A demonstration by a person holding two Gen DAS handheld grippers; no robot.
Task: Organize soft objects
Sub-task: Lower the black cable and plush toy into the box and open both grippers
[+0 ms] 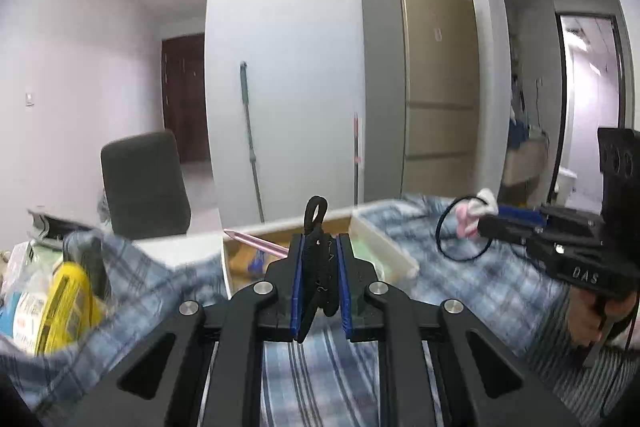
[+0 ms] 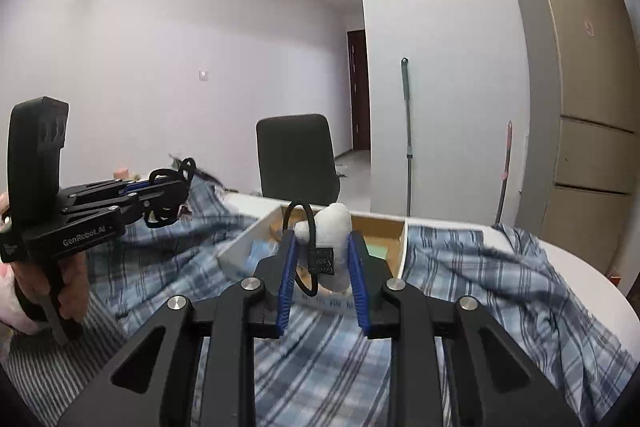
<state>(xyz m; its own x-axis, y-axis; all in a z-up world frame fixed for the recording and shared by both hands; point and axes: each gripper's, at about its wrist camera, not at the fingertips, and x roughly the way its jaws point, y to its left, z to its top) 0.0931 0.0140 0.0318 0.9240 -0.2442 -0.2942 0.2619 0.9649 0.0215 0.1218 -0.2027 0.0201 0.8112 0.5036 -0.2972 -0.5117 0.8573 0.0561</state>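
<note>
Both clamped: "GenRobot.AI" left gripper (image 2: 176, 193) pinches black cord (image 1: 320, 259); right gripper (image 2: 322, 259) white plush (image 2: 334, 227).

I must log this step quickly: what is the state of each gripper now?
Left gripper: closed on a black hair tie.
Right gripper: closed on a white plush hair tie.

Black grippers, blue-padded fingers (image 1: 297, 291), silver screws, pink sleeve.

A home: tall fridge (image 1: 436, 75), mop (image 1: 250, 135) against the wall, dark wooden door (image 1: 186, 99).
</note>
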